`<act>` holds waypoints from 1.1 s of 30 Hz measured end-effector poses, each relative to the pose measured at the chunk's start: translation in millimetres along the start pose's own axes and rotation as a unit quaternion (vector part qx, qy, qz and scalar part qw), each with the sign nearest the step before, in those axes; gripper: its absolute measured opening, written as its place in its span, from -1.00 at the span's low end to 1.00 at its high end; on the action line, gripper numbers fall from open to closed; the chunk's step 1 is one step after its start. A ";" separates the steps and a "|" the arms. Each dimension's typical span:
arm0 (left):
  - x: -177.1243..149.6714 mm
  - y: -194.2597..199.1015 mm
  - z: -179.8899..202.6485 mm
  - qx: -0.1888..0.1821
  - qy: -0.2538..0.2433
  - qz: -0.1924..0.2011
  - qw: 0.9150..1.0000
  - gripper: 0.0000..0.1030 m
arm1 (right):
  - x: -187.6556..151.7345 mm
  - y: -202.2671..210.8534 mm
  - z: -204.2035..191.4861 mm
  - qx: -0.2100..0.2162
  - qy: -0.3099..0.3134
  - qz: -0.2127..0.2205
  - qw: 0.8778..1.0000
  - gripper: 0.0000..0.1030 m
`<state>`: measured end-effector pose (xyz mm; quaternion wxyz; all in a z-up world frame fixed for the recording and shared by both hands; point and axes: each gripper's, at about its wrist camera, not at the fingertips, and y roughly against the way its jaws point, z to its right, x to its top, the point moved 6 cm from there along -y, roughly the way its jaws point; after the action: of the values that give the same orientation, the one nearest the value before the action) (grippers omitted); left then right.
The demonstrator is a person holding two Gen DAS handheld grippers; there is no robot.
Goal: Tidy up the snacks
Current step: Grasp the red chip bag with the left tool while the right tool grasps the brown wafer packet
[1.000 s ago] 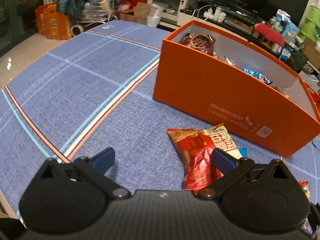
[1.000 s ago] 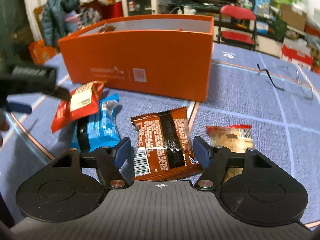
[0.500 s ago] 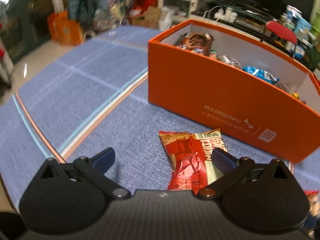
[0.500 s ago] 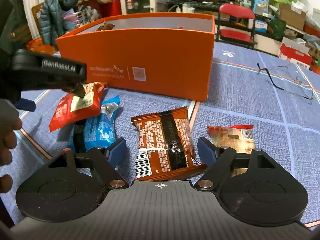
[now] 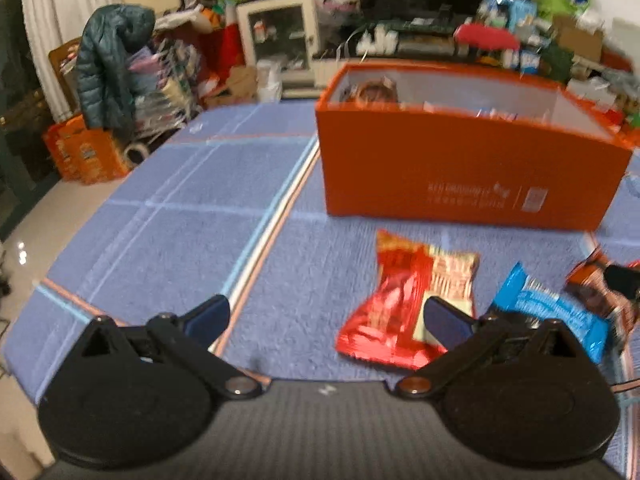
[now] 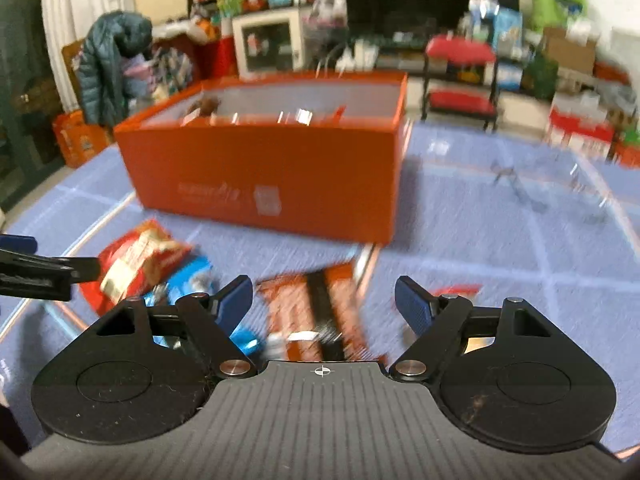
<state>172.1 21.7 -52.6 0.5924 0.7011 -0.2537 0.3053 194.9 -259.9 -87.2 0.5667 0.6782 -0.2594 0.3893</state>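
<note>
In the left wrist view the left gripper (image 5: 326,316) fills the lower frame with its blue-tipped jaws spread wide and nothing pinched; the crinkled red and cream foil snack bag (image 5: 404,312) lies flat on the blue woven cloth with pale and orange stripes covering the counter (image 5: 168,216), just ahead of the right-hand finger and partly behind it. To the right of that bag lies a blue foil-wrapped snack bar (image 5: 552,312), and at the far right edge a brown and orange snack packet (image 5: 592,284) is only partly visible. The open rectangular orange cardboard box (image 5: 460,176) stands in the upper middle of the frame beyond the bags, with several blurred snacks inside it. In the right wrist view the right gripper (image 6: 324,300) also sits low in the frame, its jaws apart and gripping nothing, with the brown and orange packet (image 6: 320,304) lying on the cloth between and beyond them, touched by neither pad. A small red-edged snack pack (image 6: 456,290) peeks out by the right-hand finger. A pair of thin wire-framed glasses (image 6: 540,188) rests on the cloth at right.
</note>
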 end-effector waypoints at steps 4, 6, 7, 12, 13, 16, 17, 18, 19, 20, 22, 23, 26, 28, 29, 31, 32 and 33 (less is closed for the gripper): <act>4.3 -3.1 -1.9 -0.039 0.013 0.005 0.999 0.99 | 20.5 27.5 30.9 -0.024 -0.044 0.066 0.997 0.35; 1.6 -9.7 -0.6 -0.050 0.018 0.001 0.999 0.99 | 26.2 36.2 43.4 -0.024 -0.070 0.090 0.993 0.37; -0.5 -11.6 0.7 -0.058 0.015 0.001 0.998 0.99 | 26.2 37.2 45.2 -0.016 -0.076 0.092 0.993 0.38; -5.3 -20.8 7.7 -0.075 -0.015 -0.001 0.997 0.99 | 6.2 8.7 6.9 0.007 0.021 0.027 0.999 0.24; -4.7 -21.1 9.9 -0.077 -0.022 0.002 0.997 0.99 | 1.2 3.0 -1.5 0.012 0.043 0.014 0.999 0.19; -3.0 -23.0 16.5 -0.089 -0.042 0.007 0.995 0.99 | -6.9 -11.6 -19.2 0.015 0.072 -0.016 0.997 0.07; -2.2 -24.4 17.1 -0.091 -0.042 0.008 0.995 0.99 | -7.9 -13.8 -21.4 0.013 0.076 -0.018 0.997 0.07; -1.6 -25.8 17.8 -0.096 -0.040 0.009 0.995 0.99 | -9.1 -14.4 -22.7 0.013 0.078 -0.020 0.997 0.07; -1.1 -26.9 18.2 -0.101 -0.039 0.009 0.994 0.99 | -9.7 -14.7 -22.7 0.014 0.078 -0.021 0.997 0.07; -0.7 -28.6 18.6 -0.105 -0.037 0.009 0.994 0.99 | -10.9 -14.1 -24.2 0.012 0.078 -0.022 0.997 0.07; 0.1 -30.0 19.0 -0.110 -0.034 0.011 0.993 0.99 | -13.6 -16.0 -22.5 0.010 0.075 -0.028 0.997 0.07; 1.1 -30.0 19.9 -0.115 -0.032 0.010 0.993 0.99 | -15.4 -16.5 -20.6 0.008 0.072 -0.030 0.997 0.07; 3.8 -29.2 26.0 -0.142 -0.027 0.011 0.989 0.99 | -18.0 -19.4 -17.3 0.009 0.062 -0.037 0.997 0.23; 3.6 -31.5 30.5 -0.148 -0.029 0.007 0.989 0.99 | -20.6 -23.2 -17.2 0.013 0.060 -0.045 0.997 0.24; 2.7 -34.6 32.7 -0.145 -0.035 0.002 0.989 0.99 | -22.2 -25.1 -17.7 0.013 0.062 -0.051 0.997 0.21; -0.7 -42.7 35.3 -0.125 -0.043 -0.017 0.991 0.99 | -23.9 -29.8 -17.8 0.014 0.057 -0.063 0.996 0.14; -2.3 -46.4 34.9 -0.119 -0.039 -0.026 0.992 0.99 | -23.8 -30.3 -17.3 0.016 0.050 -0.064 0.997 0.16; -2.7 -48.1 33.6 -0.120 -0.034 -0.028 0.992 0.99 | -23.3 -31.1 -16.9 0.017 0.047 -0.065 0.997 0.16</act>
<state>209.0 -3.3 -90.9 0.6721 0.6415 -0.2884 0.2317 202.5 -238.6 -123.1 0.5910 0.6838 -0.1812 0.3876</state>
